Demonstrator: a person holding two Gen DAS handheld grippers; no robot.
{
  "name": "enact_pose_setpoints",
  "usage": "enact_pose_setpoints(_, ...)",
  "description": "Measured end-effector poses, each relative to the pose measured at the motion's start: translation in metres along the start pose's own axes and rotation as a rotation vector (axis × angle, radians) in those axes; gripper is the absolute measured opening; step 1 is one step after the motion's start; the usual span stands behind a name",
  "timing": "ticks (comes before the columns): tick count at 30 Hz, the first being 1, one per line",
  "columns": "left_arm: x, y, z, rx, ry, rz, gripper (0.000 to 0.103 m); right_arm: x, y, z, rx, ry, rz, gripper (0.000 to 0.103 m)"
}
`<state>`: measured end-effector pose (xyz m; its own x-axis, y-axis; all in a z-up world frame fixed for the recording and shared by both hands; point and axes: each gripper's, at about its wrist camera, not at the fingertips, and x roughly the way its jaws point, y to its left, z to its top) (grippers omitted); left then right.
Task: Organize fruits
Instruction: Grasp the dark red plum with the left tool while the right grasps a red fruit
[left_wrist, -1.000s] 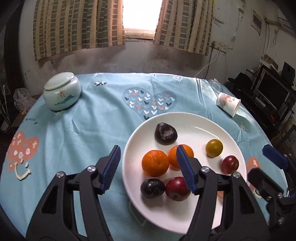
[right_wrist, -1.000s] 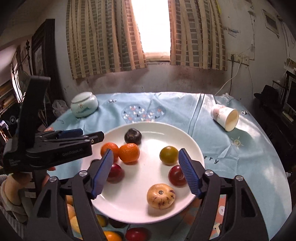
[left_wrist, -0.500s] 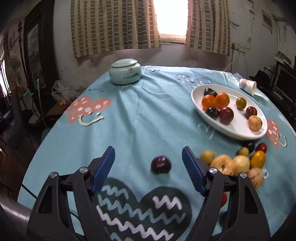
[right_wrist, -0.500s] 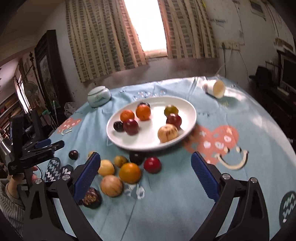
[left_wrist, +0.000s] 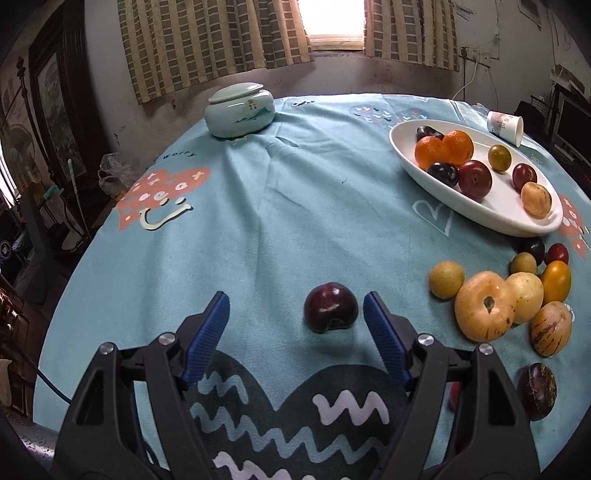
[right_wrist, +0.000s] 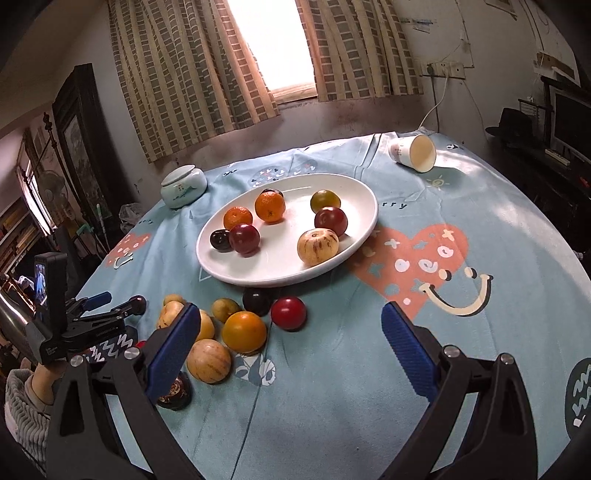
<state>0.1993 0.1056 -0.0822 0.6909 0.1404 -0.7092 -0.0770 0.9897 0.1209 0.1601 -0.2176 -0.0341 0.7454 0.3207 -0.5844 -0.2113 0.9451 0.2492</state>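
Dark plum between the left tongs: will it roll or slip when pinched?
The dark plum is round and lies loose on the cloth, so an off-centre pinch would probably roll it. Its skin shines, so it may slip. The left tongs stand open around it, not touching.

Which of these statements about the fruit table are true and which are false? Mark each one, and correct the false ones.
1. The paper cup lies on its side. True.
2. The white plate holds only oranges. False: it also holds dark, red, greenish and pale striped fruit.
3. A dark plum lies on the cloth in front of the left gripper, whose pads do not touch it. True.
4. The right gripper is clamped on a red fruit. False: its jaws stand wide apart with nothing between them.
5. The lidded jar sits on the plate. False: it stands on the tablecloth, apart from the plate.
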Motion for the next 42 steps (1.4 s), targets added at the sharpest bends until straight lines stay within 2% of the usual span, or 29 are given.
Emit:
enact_pose_setpoints(2,0.003,0.000,0.001,0.000,0.006,-0.016,0.073,0.001,0.001,0.000,-0.002,0.005,-0.004,0.099)
enact_pose_setpoints(4,0.007,-0.001,0.002,-0.001,0.017,-0.030,0.066,0.002,0.001,-0.001,-0.005,0.011,-0.006,0.099)
enact_pose_setpoints(12,0.017,-0.002,0.004,-0.009,0.053,-0.072,0.063,0.007,0.003,-0.003,-0.021,0.030,-0.015,0.099)
enact_pose_setpoints(15,0.023,-0.003,0.005,-0.014,0.079,-0.101,0.051,0.013,0.004,-0.005,-0.033,0.048,-0.028,0.099)
enact_pose_setpoints(18,0.025,-0.001,0.006,-0.025,0.081,-0.114,0.049,0.018,0.004,-0.008,-0.040,0.065,-0.037,0.098)
enact_pose_setpoints(23,0.021,-0.002,0.007,-0.027,0.061,-0.128,0.032,0.027,0.003,-0.011,-0.045,0.090,-0.044,0.098)
enact_pose_setpoints(29,0.011,0.001,0.007,-0.033,0.035,-0.110,0.032,0.032,0.004,-0.013,-0.052,0.107,-0.034,0.098)
enact_pose_setpoints(31,0.001,0.008,0.010,-0.066,0.006,-0.118,0.032,0.036,0.004,-0.014,-0.058,0.119,-0.025,0.093)
enact_pose_setpoints(33,-0.006,0.015,0.012,-0.094,-0.015,-0.125,0.032,0.042,0.002,-0.014,-0.052,0.142,-0.004,0.080)
enact_pose_setpoints(36,-0.010,0.019,0.013,-0.116,-0.023,-0.136,0.032,0.052,-0.003,-0.014,-0.020,0.174,0.032,0.076)
enact_pose_setpoints(38,-0.012,0.018,0.013,-0.117,-0.026,-0.140,0.032,0.054,-0.001,-0.013,-0.040,0.160,0.008,0.075)
enact_pose_setpoints(42,-0.014,0.014,0.013,-0.103,-0.033,-0.147,0.032,0.063,-0.001,-0.004,-0.043,0.142,-0.003,0.064)
